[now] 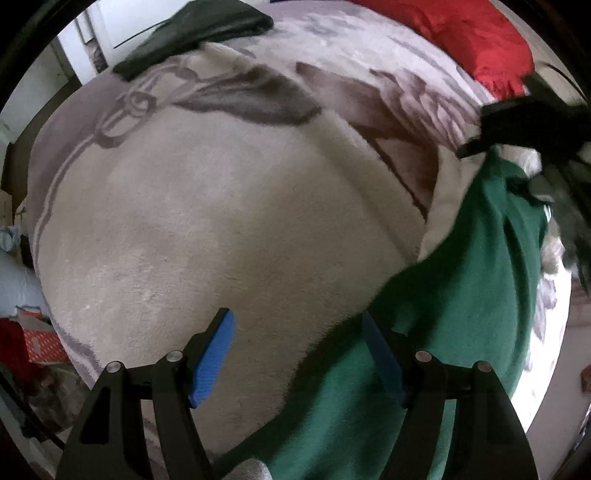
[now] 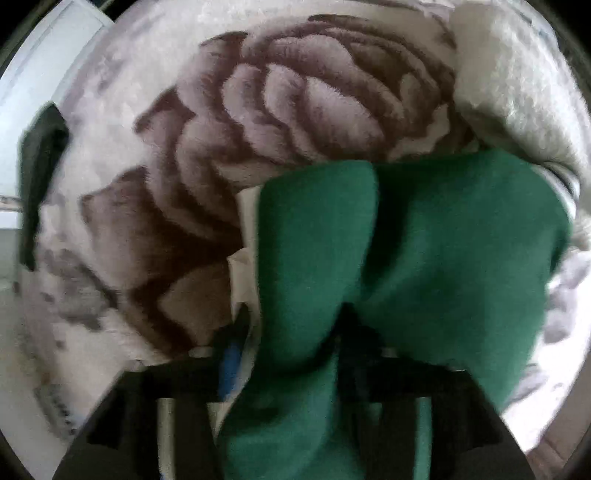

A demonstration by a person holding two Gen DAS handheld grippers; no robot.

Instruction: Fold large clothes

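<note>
Left wrist view: green fleece garment (image 1: 454, 295) drapes over plush floral blanket (image 1: 221, 206); left hand-held gripper (image 1: 299, 354) gapes empty at the garment's edge; right hand-held gripper (image 2: 288, 373) grip unclear.

Your left gripper (image 1: 297, 356) points down at the blanket (image 1: 221, 229), with the garment (image 1: 461, 295) on the blanket to its right. At the blanket's far edge, a folded cloth (image 1: 192, 33) lies left and a pillow (image 1: 476, 40) right. Your right gripper (image 2: 288, 365) has garment (image 2: 424, 236) draped between its fingers.
</note>
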